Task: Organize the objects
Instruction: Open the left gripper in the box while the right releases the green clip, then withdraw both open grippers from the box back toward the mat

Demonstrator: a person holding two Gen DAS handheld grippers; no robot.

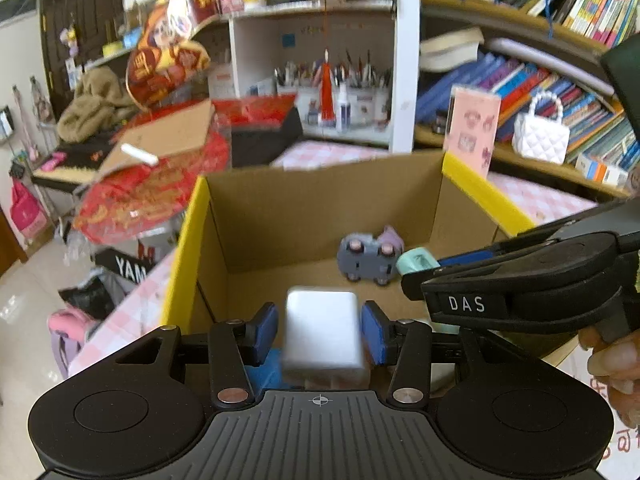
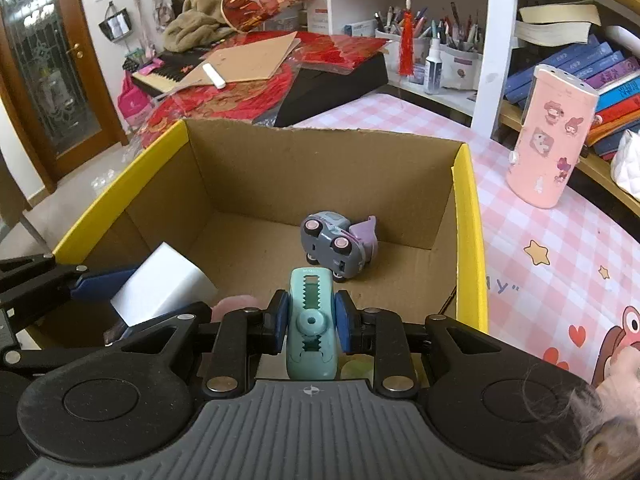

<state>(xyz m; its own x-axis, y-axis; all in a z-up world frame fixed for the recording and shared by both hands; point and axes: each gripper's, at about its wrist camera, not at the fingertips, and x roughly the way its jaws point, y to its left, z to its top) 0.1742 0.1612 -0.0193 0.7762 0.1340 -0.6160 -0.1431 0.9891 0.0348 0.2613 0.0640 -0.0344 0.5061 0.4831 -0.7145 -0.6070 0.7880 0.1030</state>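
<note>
An open cardboard box (image 1: 320, 208) with yellow-edged flaps stands on the pink checked table; it also shows in the right wrist view (image 2: 320, 168). A grey toy car (image 1: 370, 258) lies on its side on the box floor, also in the right wrist view (image 2: 336, 242). My left gripper (image 1: 322, 334) is shut on a white block (image 1: 322, 332) above the box's near edge; the block also shows in the right wrist view (image 2: 160, 284). My right gripper (image 2: 311, 322) is shut on a teal clip-like tool (image 2: 311, 320) over the box, beside the left gripper; its tip shows in the left wrist view (image 1: 416, 260).
A pink cartoon-printed bottle (image 2: 548, 136) stands on the table right of the box. Bookshelves (image 1: 560, 80) and pen holders (image 2: 440, 48) line the back. A keyboard under red papers and cardboard (image 2: 248, 60) lies at back left. A white quilted bag (image 1: 540, 132) sits on a shelf.
</note>
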